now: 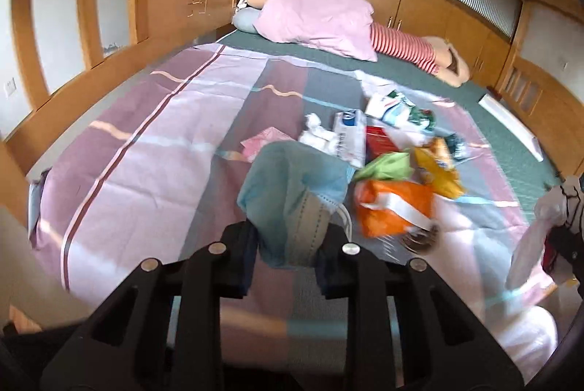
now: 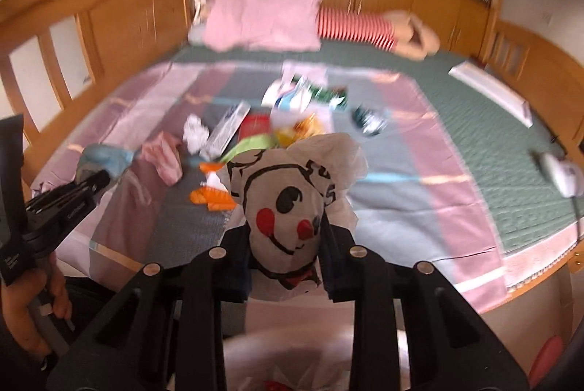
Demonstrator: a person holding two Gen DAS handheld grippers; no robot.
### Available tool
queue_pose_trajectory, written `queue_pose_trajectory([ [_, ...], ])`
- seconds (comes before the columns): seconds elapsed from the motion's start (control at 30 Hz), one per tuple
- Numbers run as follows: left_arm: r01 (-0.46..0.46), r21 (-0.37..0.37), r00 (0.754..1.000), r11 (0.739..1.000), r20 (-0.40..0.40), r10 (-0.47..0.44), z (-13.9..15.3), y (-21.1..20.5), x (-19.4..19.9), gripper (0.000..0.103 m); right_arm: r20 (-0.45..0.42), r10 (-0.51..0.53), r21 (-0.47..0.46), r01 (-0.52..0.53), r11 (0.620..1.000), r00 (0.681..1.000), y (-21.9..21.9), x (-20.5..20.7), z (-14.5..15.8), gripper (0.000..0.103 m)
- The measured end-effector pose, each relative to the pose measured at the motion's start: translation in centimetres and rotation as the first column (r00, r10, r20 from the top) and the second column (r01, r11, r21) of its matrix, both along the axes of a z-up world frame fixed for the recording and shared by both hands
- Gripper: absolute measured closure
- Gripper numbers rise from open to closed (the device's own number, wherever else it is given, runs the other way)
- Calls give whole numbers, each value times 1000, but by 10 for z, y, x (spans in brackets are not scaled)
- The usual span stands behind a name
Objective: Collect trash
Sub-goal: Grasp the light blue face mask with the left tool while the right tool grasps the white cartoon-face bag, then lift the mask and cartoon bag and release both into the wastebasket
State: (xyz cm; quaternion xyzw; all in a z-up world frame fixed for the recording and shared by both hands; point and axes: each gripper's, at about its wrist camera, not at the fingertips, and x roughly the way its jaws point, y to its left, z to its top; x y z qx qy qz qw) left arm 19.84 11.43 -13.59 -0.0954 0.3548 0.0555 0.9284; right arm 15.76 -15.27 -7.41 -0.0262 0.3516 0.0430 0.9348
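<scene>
My left gripper (image 1: 288, 245) is shut on a blue face mask (image 1: 292, 194), held up above the striped bedsheet (image 1: 146, 172). Just beyond it lies a pile of trash: an orange wrapper (image 1: 394, 208), a green wrapper (image 1: 387, 166), a yellow snack bag (image 1: 438, 172), a crumpled white tissue (image 1: 317, 132) and a pink paper (image 1: 266, 139). My right gripper (image 2: 286, 245) is shut on a white plastic bag (image 2: 292, 194) printed with a cartoon face. In the right wrist view the left gripper (image 2: 98, 177) shows at the left with the mask (image 2: 102, 154).
A pink pillow (image 1: 314, 19) and a red-striped cushion (image 1: 401, 48) lie at the head of the bed. Wooden panels (image 1: 73, 37) surround the bed. A long white box (image 2: 489, 92) and a white device (image 2: 558, 172) rest on the green mattress (image 2: 492, 143). A hand (image 2: 33, 310) holds the left gripper's handle.
</scene>
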Motion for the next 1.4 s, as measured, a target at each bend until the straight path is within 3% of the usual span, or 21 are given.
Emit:
queue_pose_trajectory([
  [0.3, 84, 171, 982, 982, 155, -111, 75, -60, -88, 76, 191, 1, 51, -11, 999, 982, -31, -74, 51, 73],
  [0.63, 157, 212, 943, 965, 259, -210, 123, -103, -148, 76, 302, 54, 54, -74, 996, 952, -45, -132, 82, 73],
  [0.97, 201, 241, 918, 949, 291, -268, 134, -126, -170, 76, 290, 38, 86, -65, 994, 956, -55, -139, 81, 73],
  [1.4, 250, 228, 915, 941, 262, -306, 125, -132, -168, 75, 266, 39, 78, -62, 995, 963, -52, -140, 79, 72],
])
